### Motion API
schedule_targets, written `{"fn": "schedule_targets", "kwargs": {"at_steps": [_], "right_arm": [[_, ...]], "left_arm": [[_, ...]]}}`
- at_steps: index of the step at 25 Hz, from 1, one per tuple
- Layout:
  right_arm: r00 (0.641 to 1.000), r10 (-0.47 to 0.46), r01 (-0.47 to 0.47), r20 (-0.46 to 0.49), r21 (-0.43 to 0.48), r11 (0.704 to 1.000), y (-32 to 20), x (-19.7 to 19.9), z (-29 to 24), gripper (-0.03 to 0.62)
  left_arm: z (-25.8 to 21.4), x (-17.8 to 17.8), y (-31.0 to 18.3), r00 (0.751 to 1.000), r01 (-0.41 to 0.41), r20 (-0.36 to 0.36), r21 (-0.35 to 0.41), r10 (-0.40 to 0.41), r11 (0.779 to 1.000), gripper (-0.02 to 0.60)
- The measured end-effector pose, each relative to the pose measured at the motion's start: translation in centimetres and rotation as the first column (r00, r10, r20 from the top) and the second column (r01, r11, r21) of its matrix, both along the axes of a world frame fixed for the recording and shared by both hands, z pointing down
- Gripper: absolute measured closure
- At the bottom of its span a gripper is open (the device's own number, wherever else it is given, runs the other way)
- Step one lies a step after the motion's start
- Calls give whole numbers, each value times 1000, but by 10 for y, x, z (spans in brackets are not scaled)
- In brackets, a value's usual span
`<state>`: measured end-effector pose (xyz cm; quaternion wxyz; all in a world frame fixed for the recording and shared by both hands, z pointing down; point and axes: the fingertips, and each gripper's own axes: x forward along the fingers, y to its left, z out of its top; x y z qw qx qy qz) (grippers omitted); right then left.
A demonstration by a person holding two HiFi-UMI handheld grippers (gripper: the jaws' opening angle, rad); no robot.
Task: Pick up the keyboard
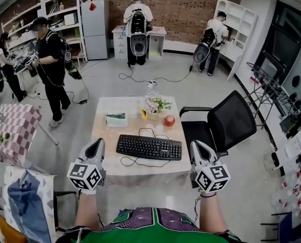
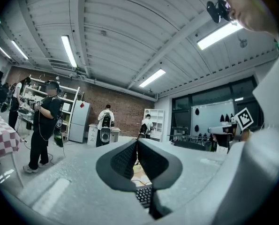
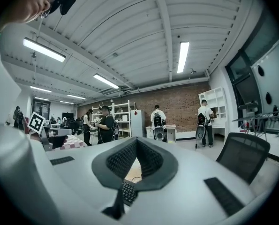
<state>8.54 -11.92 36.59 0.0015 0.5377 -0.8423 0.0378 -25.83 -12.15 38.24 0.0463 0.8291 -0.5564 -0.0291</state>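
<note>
keyboard (image 1: pixel 148 147) lies flat near the tabletop's (image 1: pixel 105 134) front edge, both short ends free. left gripper (image 1: pixel 98 145) and right gripper (image 1: pixel 197 147) hang level by the 2 front corners, flanking it, probably for a lift from both ends. each pair of jaws is pressed together on nothing and would need to part first.

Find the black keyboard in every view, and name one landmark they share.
Head view: keyboard at centre, on the table.
Left gripper view: a strip of keys low at centre, under the shut jaws.
Right gripper view: keys low, left of centre, under the shut jaws.
Shared: white fridge by the brick wall.
</note>
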Motion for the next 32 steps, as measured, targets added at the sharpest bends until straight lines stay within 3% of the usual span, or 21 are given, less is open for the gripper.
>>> {"fn": "schedule_targets", "kwargs": {"at_steps": [4, 9, 16, 21, 29, 32], "right_arm": [[1000, 6, -6, 12, 1, 1000, -12, 27, 2, 592], [999, -7, 7, 46, 8, 1000, -25, 63, 3, 592], [996, -35, 36, 76, -10, 999, -40, 93, 13, 592], [997, -22, 23, 78, -15, 1000, -67, 99, 18, 592], [998, 6, -7, 67, 8, 1000, -109, 88, 5, 592], [999, -7, 6, 53, 10, 1000, -118, 81, 5, 566]], "left_arm": [[3, 23, -13, 999, 10, 41, 1, -10, 1000, 563], [-3, 53, -17, 1000, 25, 1, -12, -25, 1000, 563], [-7, 86, -20, 998, 49, 30, -19, -49, 999, 563], [2, 82, -44, 998, 48, 39, -37, -46, 998, 563], [-11, 68, -101, 999, 27, 29, -3, -27, 1000, 561], [-11, 68, -112, 999, 12, 38, 2, -12, 1000, 555]]}}
